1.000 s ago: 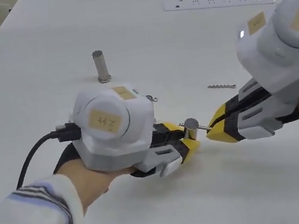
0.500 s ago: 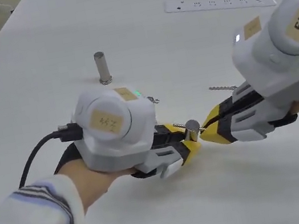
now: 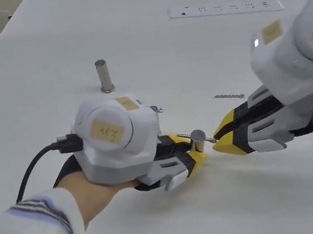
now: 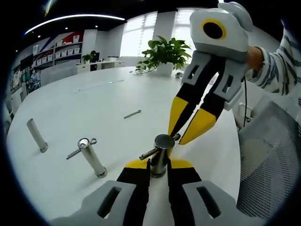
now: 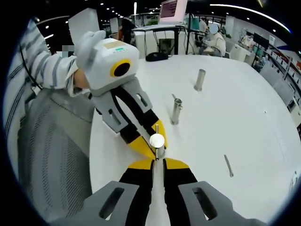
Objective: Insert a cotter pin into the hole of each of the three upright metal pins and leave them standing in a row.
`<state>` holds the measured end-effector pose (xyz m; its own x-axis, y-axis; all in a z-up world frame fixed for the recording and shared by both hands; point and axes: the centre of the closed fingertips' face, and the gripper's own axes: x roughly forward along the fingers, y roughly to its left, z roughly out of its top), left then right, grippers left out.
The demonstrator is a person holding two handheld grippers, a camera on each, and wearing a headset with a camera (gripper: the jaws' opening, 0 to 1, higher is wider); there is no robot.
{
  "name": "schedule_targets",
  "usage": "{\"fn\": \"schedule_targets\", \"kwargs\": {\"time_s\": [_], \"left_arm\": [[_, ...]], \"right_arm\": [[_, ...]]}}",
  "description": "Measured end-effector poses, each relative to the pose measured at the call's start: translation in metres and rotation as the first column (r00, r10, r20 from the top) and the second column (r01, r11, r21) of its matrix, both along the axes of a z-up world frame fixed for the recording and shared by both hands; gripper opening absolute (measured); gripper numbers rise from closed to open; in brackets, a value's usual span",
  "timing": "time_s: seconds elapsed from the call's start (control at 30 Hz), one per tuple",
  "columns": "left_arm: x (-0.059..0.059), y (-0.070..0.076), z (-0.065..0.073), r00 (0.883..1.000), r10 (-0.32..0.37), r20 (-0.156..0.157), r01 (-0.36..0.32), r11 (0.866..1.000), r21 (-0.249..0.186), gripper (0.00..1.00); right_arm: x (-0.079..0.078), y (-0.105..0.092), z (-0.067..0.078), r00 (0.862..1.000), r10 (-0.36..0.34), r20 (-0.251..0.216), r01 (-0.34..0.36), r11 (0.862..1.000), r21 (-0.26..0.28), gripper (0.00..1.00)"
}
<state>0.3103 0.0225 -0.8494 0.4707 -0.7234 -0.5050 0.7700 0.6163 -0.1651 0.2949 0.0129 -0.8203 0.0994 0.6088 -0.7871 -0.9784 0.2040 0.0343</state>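
Head view: left tongs (image 3: 190,148) clamp metal pin (image 3: 197,139); right tongs (image 3: 216,141) pinch cotter pin (image 3: 209,139), gripped end hidden.

A big white counter (image 3: 128,25) fills a bright office. A green plant (image 4: 164,52) stands by tall windows (image 4: 139,36). A grey mesh chair (image 4: 268,155) is near.

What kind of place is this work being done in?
Probably an open-plan office or lab: a large white table with a power strip, a potted plant by bright windows, and a monitor in the background.
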Motion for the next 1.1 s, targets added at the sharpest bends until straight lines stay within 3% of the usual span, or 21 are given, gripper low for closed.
{"fn": "schedule_targets", "kwargs": {"time_s": [0.13,0.3,0.67,1.1], "left_arm": [[0.000,0.000,0.000,1.000,0.001,-0.004,-0.001,1.000,-0.001,0.12],[-0.001,0.000,0.000,1.000,-0.001,0.008,0.001,1.000,0.008,0.12],[-0.001,0.001,-0.001,1.000,0.006,-0.003,-0.006,1.000,0.004,0.12],[-0.002,0.001,-0.001,1.000,-0.005,0.019,0.005,1.000,0.023,0.12]], "right_arm": [[0.000,0.002,0.001,1.000,0.002,0.000,-0.002,1.000,0.008,0.05],[0.000,0.006,0.001,1.000,0.005,0.011,-0.006,1.000,0.018,0.05],[0.000,0.012,0.001,1.000,-0.003,0.010,0.002,0.999,0.032,0.05],[0.002,0.009,0.006,0.999,-0.014,0.034,0.012,0.998,0.066,0.15]]}}
